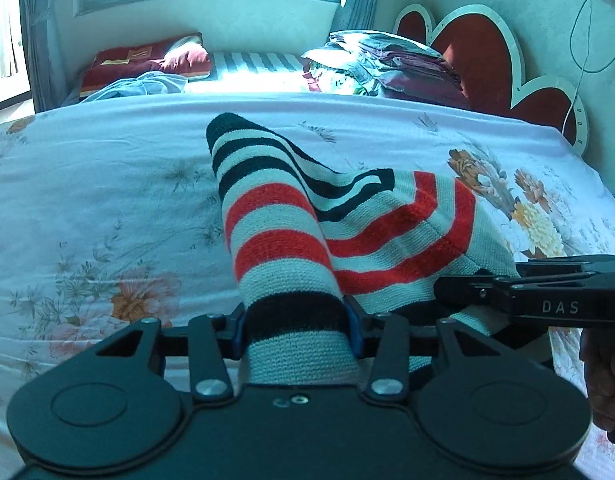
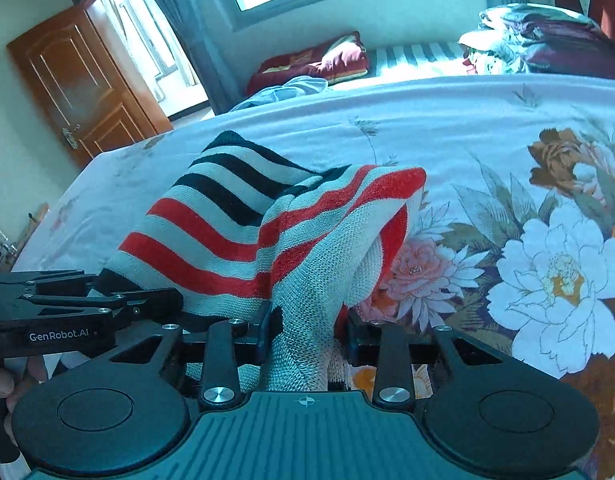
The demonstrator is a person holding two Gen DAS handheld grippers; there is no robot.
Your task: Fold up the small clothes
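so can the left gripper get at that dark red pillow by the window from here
Probably not as things stand. The left gripper is shut on the striped sweater, and the dark red pillow lies far across the floral bed sheet, well beyond the fingers.

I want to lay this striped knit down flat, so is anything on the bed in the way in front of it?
Nothing visible: the floral sheet ahead of the striped knit is bare. The clothes pile sits far back by the headboard.
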